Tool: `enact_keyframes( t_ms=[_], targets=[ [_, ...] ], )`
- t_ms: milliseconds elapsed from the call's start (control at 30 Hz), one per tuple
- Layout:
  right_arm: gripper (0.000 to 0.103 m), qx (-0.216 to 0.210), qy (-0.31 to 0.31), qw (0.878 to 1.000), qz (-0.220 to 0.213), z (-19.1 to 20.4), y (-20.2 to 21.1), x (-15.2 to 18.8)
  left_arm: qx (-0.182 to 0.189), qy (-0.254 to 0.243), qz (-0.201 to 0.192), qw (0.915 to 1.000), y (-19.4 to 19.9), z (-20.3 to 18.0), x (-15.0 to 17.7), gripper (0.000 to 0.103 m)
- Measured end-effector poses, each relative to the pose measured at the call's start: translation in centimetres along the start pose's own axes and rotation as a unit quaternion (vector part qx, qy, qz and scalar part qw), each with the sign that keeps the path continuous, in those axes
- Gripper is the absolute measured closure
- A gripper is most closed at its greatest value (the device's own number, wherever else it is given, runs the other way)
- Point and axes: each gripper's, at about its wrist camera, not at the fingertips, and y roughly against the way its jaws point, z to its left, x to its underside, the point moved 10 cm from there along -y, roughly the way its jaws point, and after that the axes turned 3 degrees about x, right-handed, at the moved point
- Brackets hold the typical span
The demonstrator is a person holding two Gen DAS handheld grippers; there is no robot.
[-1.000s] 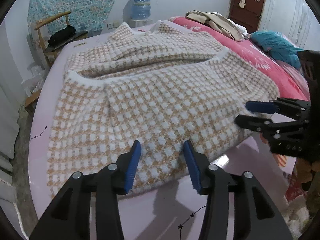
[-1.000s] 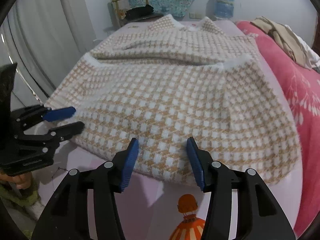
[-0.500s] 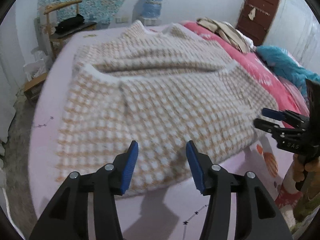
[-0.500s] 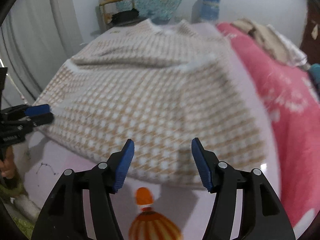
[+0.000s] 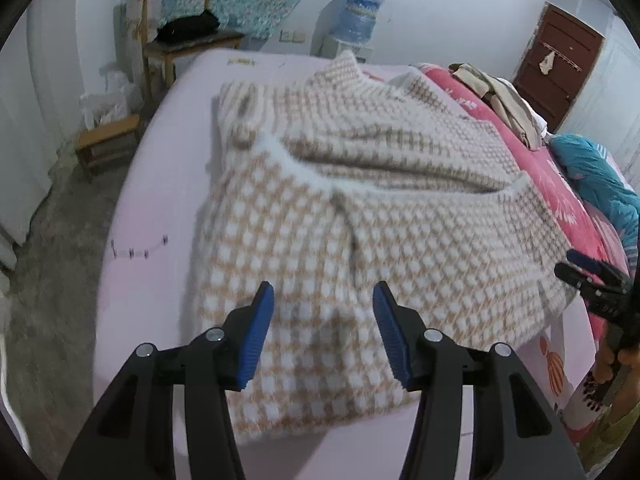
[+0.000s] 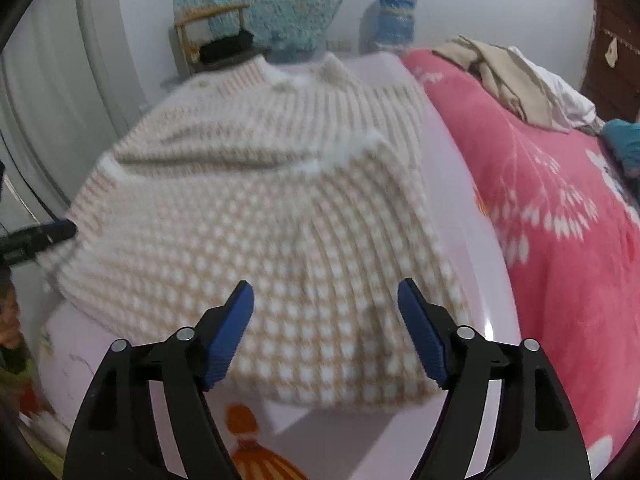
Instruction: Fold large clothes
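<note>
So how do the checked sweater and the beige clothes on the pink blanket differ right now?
The checked sweater lies spread out on the pale sheet; the beige clothes sit crumpled in a heap. The checked sweater is tan-and-white patterned; the beige clothes are plain. Neither is held by the tongs.

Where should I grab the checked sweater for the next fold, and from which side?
Probably the near hem corners of the checked sweater, coming in low from the near edge of the bed. The hem lies flat and closest to both open grippers: left gripper at its left corner, right gripper at its right corner. The upper part is already folded down, so the loose hem is the free edge.
</note>
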Motion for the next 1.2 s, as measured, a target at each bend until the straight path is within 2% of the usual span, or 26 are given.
enact_keyframes(
  t_ms=[267, 400, 500, 600, 633, 933, 1200],
  targets=[
    [0.029, -0.037, -0.014, 0.999, -0.024, 1.7, -1.5, -4.8, -0.021, -0.03, -0.011, 0.9993, -1.7, -1.2, -3.5, 0.041],
    [0.029, -0.044, -0.015, 0.999, -0.02, 2.5, -3.0, -6.1, -0.043, -0.034, 0.015, 0.9984, -3.8, -0.8, -3.8, 0.039],
    [0.027, -0.039, -0.02, 0.999, 0.003, 2.5, -4.9, -5.7, -0.055, -0.014, 0.047, 0.9973, -5.6, 0.2, -3.0, 0.038],
    [0.027, -0.031, -0.042, 0.997, 0.053, 1.5, -7.7, -4.1, -0.049, -0.005, 0.047, 0.9977, -5.9, 0.4, -2.8, 0.034],
    [0.027, -0.037, -0.052, 0.996, 0.057, 1.2, -8.1, -3.8, -0.048, -0.007, 0.047, 0.9977, -6.0, 0.3, -2.8, 0.033],
    [0.024, -0.043, -0.047, 0.996, 0.054, 1.4, -7.4, -4.0, -0.051, -0.011, 0.048, 0.9975, -6.3, 0.2, -2.8, 0.026],
    [0.02, -0.063, -0.018, 0.997, 0.031, 3.8, -5.9, -5.2, -0.059, -0.014, 0.053, 0.9967, -6.5, -0.1, -2.7, 0.023]
  ],
)
